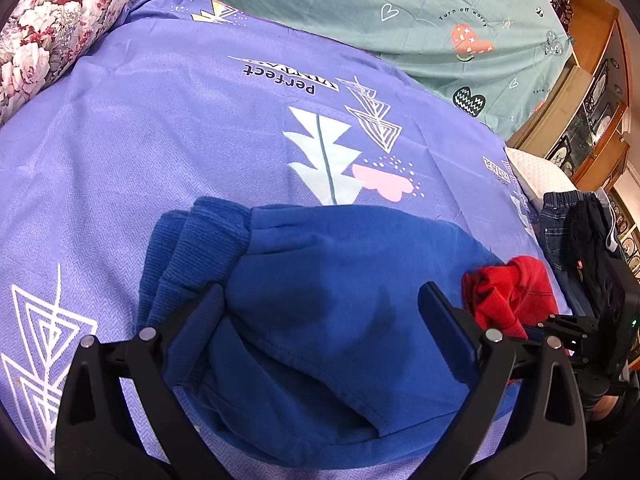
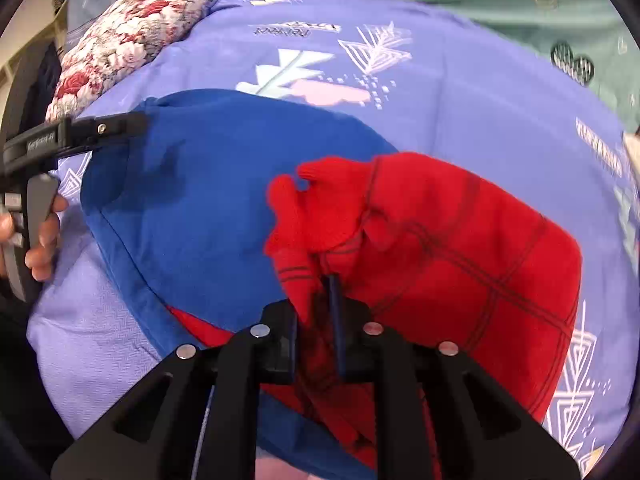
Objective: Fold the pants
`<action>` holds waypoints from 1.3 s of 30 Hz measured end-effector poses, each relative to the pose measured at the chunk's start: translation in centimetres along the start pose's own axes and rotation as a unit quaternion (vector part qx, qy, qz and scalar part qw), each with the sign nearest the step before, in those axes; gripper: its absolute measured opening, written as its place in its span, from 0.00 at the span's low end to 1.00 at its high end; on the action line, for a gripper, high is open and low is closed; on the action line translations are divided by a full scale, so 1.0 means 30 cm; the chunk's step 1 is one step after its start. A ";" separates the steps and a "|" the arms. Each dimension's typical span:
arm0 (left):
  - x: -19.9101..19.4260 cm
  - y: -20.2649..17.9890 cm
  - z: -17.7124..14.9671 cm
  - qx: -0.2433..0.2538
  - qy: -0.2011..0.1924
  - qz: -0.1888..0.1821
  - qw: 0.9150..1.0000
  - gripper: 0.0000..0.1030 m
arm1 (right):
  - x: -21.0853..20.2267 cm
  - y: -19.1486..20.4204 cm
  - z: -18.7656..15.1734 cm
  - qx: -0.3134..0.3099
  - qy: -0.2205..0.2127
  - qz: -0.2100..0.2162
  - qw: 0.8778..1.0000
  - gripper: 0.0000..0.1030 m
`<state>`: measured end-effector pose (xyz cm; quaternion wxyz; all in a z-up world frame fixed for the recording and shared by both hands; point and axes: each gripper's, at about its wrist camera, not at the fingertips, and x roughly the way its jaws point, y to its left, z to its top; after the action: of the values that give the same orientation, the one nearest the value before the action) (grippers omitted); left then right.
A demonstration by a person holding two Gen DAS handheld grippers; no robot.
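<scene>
Blue fabric fills the gap of your left tool (image 1: 320, 312) in the left wrist view: its jaws stand wide apart over the pants (image 1: 340, 320), pads not pressing on anything. Pants lie bunched on the purple bedsheet (image 1: 160, 128), ribbed cuffs (image 1: 192, 240) stacked at the far left end, red part (image 1: 508, 292) crumpled at the right. Floral pillow (image 1: 52, 36) sits far left, a pile of dark clothes (image 1: 572, 232) off the right edge of the bed, well apart from the work. Right wrist view: your right tool (image 2: 316, 312) is nearly together, clamped on a pinch of the red fabric (image 2: 440, 248) at the near edge; red cloth runs between the fingers, so the grip looks real but thin. Blue half (image 2: 208, 184) lies to the left, with the left tool (image 2: 108, 128) poised at its far corner and your hand (image 2: 40, 236) on its handle. My read: you're gathering the red side to straighten or fold it over. Advice: check you've caught all layers, not just the top ply. Pin the blue side with the left tool before pulling, otherwise the whole bundle should slide on the sheet. Pull low and flat, then lay the red edge along the blue edge.
</scene>
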<state>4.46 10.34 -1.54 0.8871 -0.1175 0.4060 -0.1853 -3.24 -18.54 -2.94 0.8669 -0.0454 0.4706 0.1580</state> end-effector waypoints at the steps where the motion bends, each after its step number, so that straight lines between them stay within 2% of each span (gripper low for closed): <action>1: 0.001 0.000 0.000 0.000 0.000 0.001 1.000 0.96 | -0.002 -0.009 0.004 0.006 0.001 0.006 1.000 0.16; 4: 0.004 -0.004 0.000 0.003 0.001 0.003 1.000 0.96 | -0.014 -0.028 -0.003 0.010 0.003 0.009 1.000 0.15; 7: 0.004 -0.003 0.000 0.002 0.001 0.002 1.000 0.96 | -0.046 -0.005 0.004 -0.001 -0.017 0.004 1.000 0.14; 9: 0.004 -0.002 0.000 0.002 0.001 0.003 1.000 0.96 | -0.029 0.000 0.013 -0.006 -0.008 0.005 1.000 0.18; 10: 0.004 -0.002 0.000 0.003 0.001 0.003 1.000 0.96 | 0.002 0.000 0.011 -0.009 0.011 0.006 1.000 0.26; 11: 0.003 -0.001 0.000 0.003 0.002 0.003 1.000 0.96 | 0.025 0.006 0.005 -0.014 0.025 0.010 1.000 0.48; 12: 0.001 -0.001 0.000 0.003 0.002 0.003 1.000 0.96 | 0.027 0.018 -0.006 -0.023 0.021 0.013 0.999 0.60; 15: -0.014 0.008 0.004 -0.006 -0.006 -0.012 1.000 0.96 | -0.016 0.028 -0.010 -0.030 -0.001 0.021 0.999 0.63; 19: -0.204 0.026 0.001 -0.039 -0.080 -0.036 0.995 0.97 | -0.147 -0.043 -0.010 0.010 -0.074 0.075 0.994 0.65; 21: -0.273 0.043 -0.015 -0.062 -0.074 -0.031 0.995 0.98 | -0.211 -0.117 -0.021 0.042 -0.116 0.070 0.990 0.82; 23: -0.301 0.088 -0.040 -0.106 -0.041 -0.021 0.993 0.98 | -0.245 -0.216 -0.034 0.086 -0.146 0.048 0.984 0.90; 25: -0.298 0.151 -0.086 -0.170 -0.008 -0.039 0.985 0.98 | -0.240 -0.307 -0.046 0.131 -0.149 0.060 0.978 0.90; 28: -0.259 0.171 -0.121 -0.197 0.020 -0.037 0.979 0.98 | -0.200 -0.411 -0.082 0.192 -0.150 0.105 0.964 0.91; 29: -0.239 0.170 -0.122 -0.205 0.025 -0.031 0.978 0.98 | -0.187 -0.418 -0.086 0.195 -0.148 0.110 0.963 0.92; 32: -0.163 0.165 -0.118 -0.214 0.038 -0.048 0.975 0.98 | -0.143 -0.413 -0.089 0.195 -0.121 0.107 0.967 0.92; 34: -0.100 0.176 -0.119 -0.229 0.053 -0.039 0.971 0.98 | -0.156 -0.392 -0.092 0.178 -0.128 0.110 0.969 0.92; 36: -0.082 0.175 -0.107 -0.238 0.036 -0.037 0.970 0.98 | -0.161 -0.385 -0.096 0.173 -0.133 0.113 0.969 0.92; 39: -0.039 0.166 -0.088 -0.242 0.035 -0.059 0.968 0.95 | -0.164 -0.390 -0.095 0.173 -0.136 0.117 0.968 0.92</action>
<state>2.88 15.18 -4.23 0.8051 -0.3459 0.4616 -0.1381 -4.32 -31.39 -1.27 0.8927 0.1829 0.3708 0.1791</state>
